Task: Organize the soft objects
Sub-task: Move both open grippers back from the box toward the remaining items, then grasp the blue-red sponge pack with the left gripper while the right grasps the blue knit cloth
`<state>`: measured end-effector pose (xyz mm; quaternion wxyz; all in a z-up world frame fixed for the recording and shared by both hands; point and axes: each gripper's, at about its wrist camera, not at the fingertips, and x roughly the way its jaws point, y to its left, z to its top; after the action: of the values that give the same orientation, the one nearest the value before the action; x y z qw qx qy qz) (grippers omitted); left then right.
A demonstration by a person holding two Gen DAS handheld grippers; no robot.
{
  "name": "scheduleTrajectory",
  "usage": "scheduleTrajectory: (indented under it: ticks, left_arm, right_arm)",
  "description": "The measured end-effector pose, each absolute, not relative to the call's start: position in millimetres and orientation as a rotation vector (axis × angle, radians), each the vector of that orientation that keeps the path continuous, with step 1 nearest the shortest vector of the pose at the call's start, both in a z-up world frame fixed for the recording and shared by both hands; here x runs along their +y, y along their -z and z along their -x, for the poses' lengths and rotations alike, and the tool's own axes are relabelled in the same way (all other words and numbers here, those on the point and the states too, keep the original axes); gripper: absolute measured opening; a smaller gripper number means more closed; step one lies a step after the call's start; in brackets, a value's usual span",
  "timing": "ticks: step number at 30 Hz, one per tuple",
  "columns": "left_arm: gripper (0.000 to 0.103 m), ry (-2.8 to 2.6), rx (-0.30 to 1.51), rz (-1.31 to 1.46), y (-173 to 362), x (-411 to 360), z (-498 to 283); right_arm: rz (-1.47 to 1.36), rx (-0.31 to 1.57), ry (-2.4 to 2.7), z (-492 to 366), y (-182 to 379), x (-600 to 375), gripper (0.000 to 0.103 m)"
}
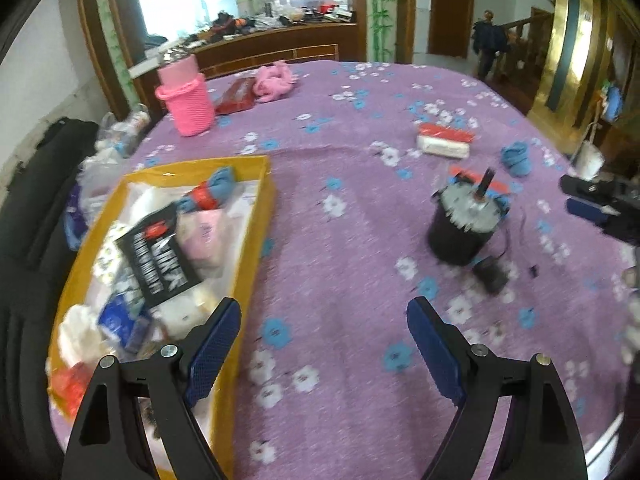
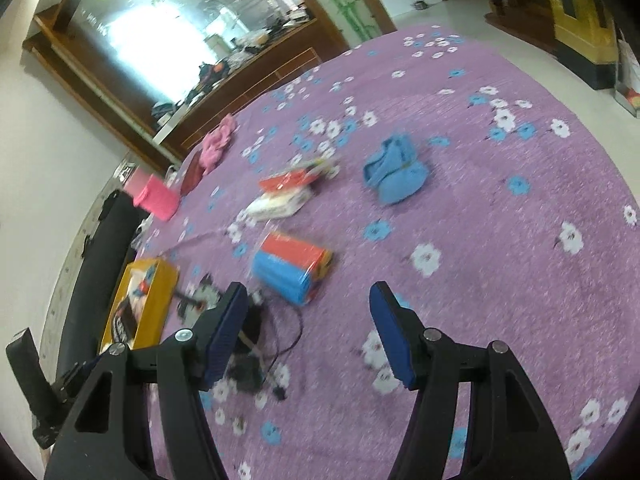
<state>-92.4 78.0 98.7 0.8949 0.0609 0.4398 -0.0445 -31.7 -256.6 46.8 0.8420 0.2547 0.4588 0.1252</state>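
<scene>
Purple floral bedspread (image 1: pixel 344 216) fills both views, with a mirrored wooden headboard behind it. Landmark: the yellow bin (image 1: pixel 256 216), already stacked with soft packets and cloths.

Left gripper (image 1: pixel 324 344): jaws spread wide, nothing between them, hanging over bare bedspread just beside the bin's near corner. Right gripper (image 2: pixel 308 332): jaws apart, empty, well away from the bin on the side opposite the headboard wall.

Soft items not yet binned, all away from the bin toward the right gripper:
- blue cloth bundle (image 2: pixel 394 174), farthest from the bin, lying ahead of the right gripper and slightly to its right
- red-and-blue packet (image 2: pixel 290 266), between bin and cloth, close ahead of the right gripper and slightly to its left; its long axis runs diagonally across the jaw line
- white-and-red packet (image 2: pixel 280 196), beyond that

A black motor (image 1: pixel 464 220) with trailing wires sits between the bin and these items; it's hard, so likely not part of the sort.

My read: the right hand is nearer every loose soft item, and the red-and-blue packet is the shortest reach. Wrist roll is probably needed to close across its short side.
</scene>
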Motion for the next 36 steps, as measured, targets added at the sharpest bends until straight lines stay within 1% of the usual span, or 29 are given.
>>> scheduleTrajectory:
  ticks: [5,9,17,21,25,27,28,31,36]
  left_arm:
    - [0.086,0.165,0.917,-0.032,-109,88,73]
    - [0.087,0.201,0.899,0.035,-116,99,60]
    - [0.087,0.217,0.933,0.092,-100,112,44]
    - [0.087,0.212,0.947,0.136,-95,122,31]
    - [0.087,0.203,0.951,0.173,-92,127,22]
    - [0.087,0.199,0.954,0.203,-90,131,19]
    - [0.087,0.198,0.955,0.223,-88,133,17]
    - [0.087,0.201,0.961,0.252,-87,136,12]
    - [0.087,0.219,0.960,0.242,-88,126,-4]
  right_arm:
    - [-0.554,0.978,-0.247,5,-47,-258,0.062]
    - [-0.580,1.030,-0.251,-18,-33,-251,0.062]
    - [-0.693,1.146,-0.325,-34,0,-227,0.063]
    - [-0.740,1.206,-0.435,-62,4,-195,0.065]
    - [-0.629,1.296,-0.562,-95,4,-150,0.067]
    - [-0.622,1.368,-0.762,-102,6,-125,0.067]
    - [-0.620,1.367,-0.799,-101,4,-121,0.067]
    - [-0.574,1.275,-0.779,-88,-14,-133,0.067]
    - [-0.608,0.999,-0.403,-60,-46,-223,0.068]
